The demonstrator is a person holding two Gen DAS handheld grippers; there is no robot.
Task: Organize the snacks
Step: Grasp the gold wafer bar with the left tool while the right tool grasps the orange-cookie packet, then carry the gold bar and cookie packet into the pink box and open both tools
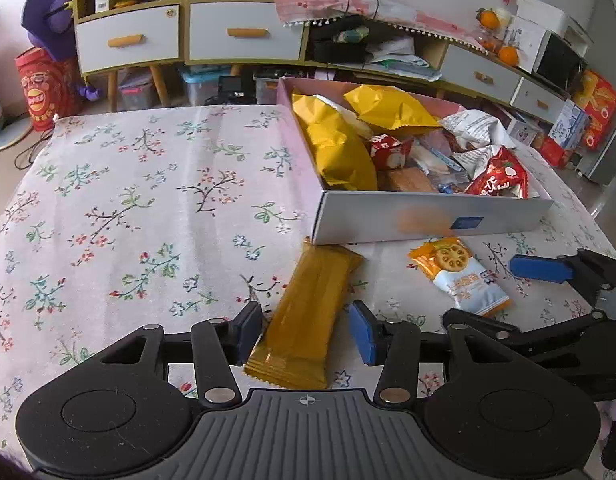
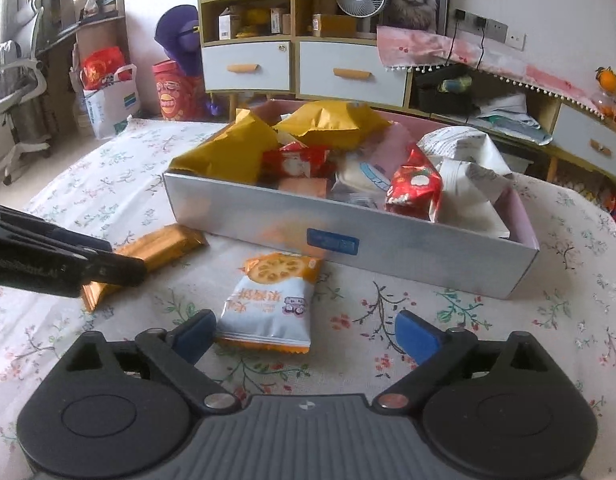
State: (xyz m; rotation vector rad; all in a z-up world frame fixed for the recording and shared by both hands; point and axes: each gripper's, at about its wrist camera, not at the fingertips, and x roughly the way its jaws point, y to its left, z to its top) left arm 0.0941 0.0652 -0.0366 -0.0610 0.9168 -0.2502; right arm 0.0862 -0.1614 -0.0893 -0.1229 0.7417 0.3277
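Snacks crowd the white box [image 1: 427,220] on the flowered table [image 1: 148,200], with two more lying just in front of it. The left claw [image 1: 306,336] straddles the near end of a golden wafer bar [image 1: 308,320], pads close beside it but not visibly pressing. The right claw [image 2: 304,338] gapes wide around the orange-and-white biscuit packet [image 2: 272,300], gripping nothing.

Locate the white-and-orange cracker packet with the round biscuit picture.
The white-and-orange cracker packet lies flat on the floral tablecloth, just in front of the grey snack box, between the right gripper's open jaws, right of the amber wafer bar.
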